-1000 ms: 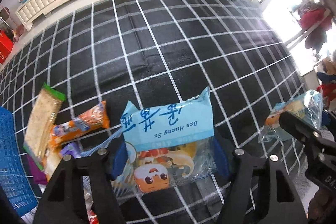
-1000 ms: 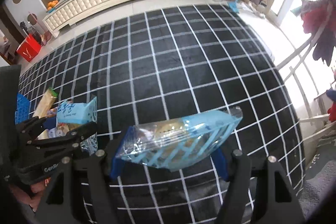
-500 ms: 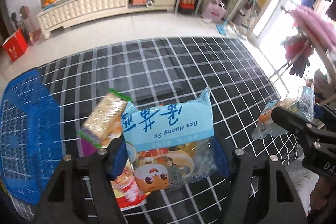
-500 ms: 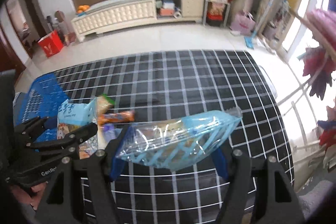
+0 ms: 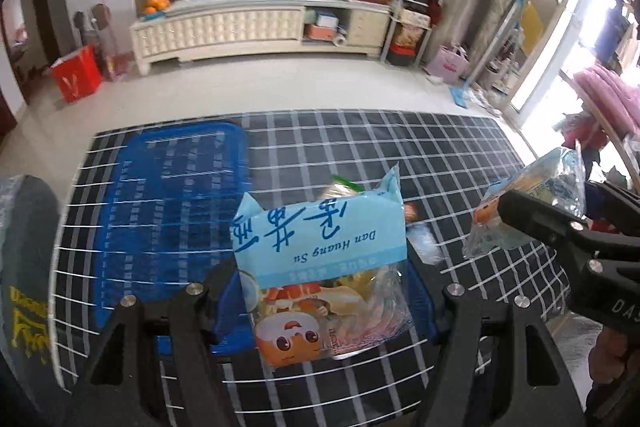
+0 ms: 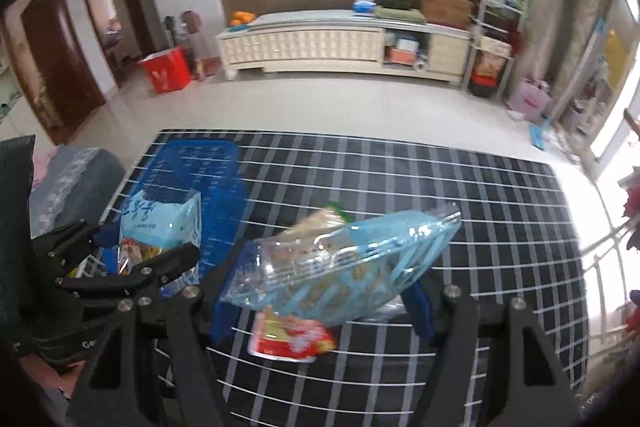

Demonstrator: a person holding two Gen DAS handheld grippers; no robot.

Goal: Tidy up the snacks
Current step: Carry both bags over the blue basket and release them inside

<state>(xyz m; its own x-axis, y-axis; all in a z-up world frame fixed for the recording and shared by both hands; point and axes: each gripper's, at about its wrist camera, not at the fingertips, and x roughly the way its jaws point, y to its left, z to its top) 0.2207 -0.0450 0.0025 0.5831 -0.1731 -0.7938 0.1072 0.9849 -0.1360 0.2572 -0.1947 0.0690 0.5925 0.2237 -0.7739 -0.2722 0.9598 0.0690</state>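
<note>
My left gripper [image 5: 324,291] is shut on a light blue snack bag [image 5: 320,251] with a cartoon face, held above the checked table. My right gripper [image 6: 320,295] is shut on a clear bag with blue stripes [image 6: 340,263], also lifted. Each gripper shows in the other's view, the right one with its bag [image 5: 532,203] and the left one with its bag [image 6: 160,227]. A blue mesh basket [image 5: 168,195] sits on the table to the left, also in the right wrist view [image 6: 208,179]. Loose snacks lie below, a red packet [image 6: 292,339] and a cracker pack [image 6: 320,223].
The black cloth with white grid lines [image 5: 400,147] covers the table. A dark chair back [image 5: 24,267] stands at the left edge. A white cabinet [image 5: 240,27] and a red bag [image 5: 76,79] stand across the floor beyond the table.
Both grippers have risen and tilted up with their bags. The blue basket and the far room have come into view. The loose snacks now sit behind and under the bags.
</note>
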